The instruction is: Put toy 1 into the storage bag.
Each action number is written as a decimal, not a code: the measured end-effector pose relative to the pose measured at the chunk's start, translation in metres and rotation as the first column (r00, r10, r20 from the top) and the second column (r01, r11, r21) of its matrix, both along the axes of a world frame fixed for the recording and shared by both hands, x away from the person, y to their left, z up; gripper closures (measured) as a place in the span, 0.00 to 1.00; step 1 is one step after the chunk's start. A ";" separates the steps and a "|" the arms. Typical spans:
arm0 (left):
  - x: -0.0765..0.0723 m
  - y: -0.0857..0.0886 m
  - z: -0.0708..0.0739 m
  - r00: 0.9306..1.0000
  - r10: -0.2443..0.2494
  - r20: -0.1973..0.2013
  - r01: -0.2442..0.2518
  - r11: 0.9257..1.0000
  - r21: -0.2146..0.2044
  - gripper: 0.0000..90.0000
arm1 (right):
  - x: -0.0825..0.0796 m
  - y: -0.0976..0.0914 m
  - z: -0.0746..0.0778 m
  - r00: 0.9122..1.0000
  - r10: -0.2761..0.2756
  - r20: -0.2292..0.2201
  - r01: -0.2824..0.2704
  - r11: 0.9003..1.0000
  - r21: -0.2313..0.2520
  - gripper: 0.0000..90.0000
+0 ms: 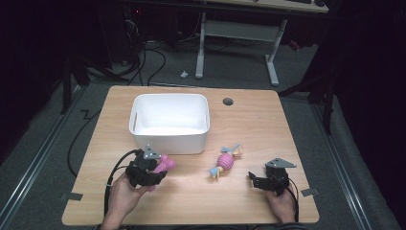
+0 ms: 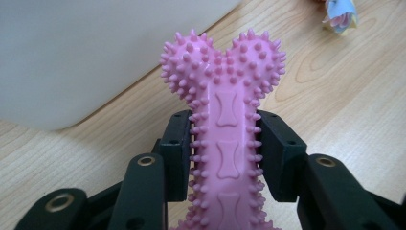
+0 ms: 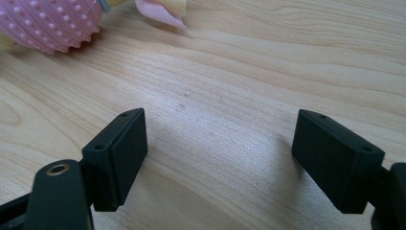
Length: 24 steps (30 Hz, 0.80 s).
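Left tongs [image 1: 154,168] are clenched on the shaft of a pink spiky bone toy [image 2: 224,120], the two black jaws pressing its sides partway up so the knobbed end sticks out past the tips. Its long axis runs straight along the gripper's own line, pointing up and away toward the white bin [image 1: 170,123], whose near wall stands just beyond that knobbed end and a little to its left. From where I stand, that is the relation that counts: the bone is already aimed at the bin, and I'd guess a short lift and reach forward would carry it over the rim.

Right tongs [image 3: 218,158] sit released, jaws spread wide over bare wooden table [image 1: 249,120], grasping nothing. Ahead of them and to the left lies a pink ribbed ball toy with pale tassels [image 1: 225,160], near but untouched. It lies between the two hands, its length slanting across the table, nearer the right hand than the left.
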State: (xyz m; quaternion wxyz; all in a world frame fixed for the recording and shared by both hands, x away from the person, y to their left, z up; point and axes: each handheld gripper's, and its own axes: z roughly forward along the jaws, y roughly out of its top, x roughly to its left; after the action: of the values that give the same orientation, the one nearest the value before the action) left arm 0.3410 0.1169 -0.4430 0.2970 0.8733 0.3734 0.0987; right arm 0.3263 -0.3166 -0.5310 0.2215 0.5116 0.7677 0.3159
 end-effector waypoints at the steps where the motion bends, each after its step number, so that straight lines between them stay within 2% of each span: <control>1: 0.000 0.001 0.002 1.000 0.000 0.002 0.000 1.000 -0.002 0.65 | 0.000 0.000 0.000 1.000 0.000 0.000 0.000 1.000 0.000 0.22; 9: 0.000 0.012 0.028 1.000 0.006 0.026 -0.005 0.999 -0.041 0.65 | 0.000 0.000 0.000 1.000 -0.002 -0.002 0.002 1.000 0.000 0.22; 13: 0.001 0.014 0.044 0.999 -0.009 0.044 0.009 1.000 -0.007 0.66 | 0.000 0.000 0.000 1.000 -0.003 -0.002 0.003 1.000 0.000 0.22; 17: 0.004 0.016 0.062 0.998 -0.029 0.058 0.028 1.000 0.002 0.66 | 0.000 0.000 0.000 1.000 -0.002 -0.002 0.002 1.000 0.000 0.22; 24: 0.015 0.014 0.082 0.996 -0.040 0.083 0.041 0.999 -0.014 0.66 | 0.000 0.000 0.000 1.000 -0.004 -0.002 0.004 1.000 0.001 0.22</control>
State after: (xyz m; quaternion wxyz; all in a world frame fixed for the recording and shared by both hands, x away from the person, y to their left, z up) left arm 0.3561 0.1307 -0.3613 0.3212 0.8734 0.3438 0.1257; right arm 0.3258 -0.3165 -0.5309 0.2209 0.5135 0.7669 0.3152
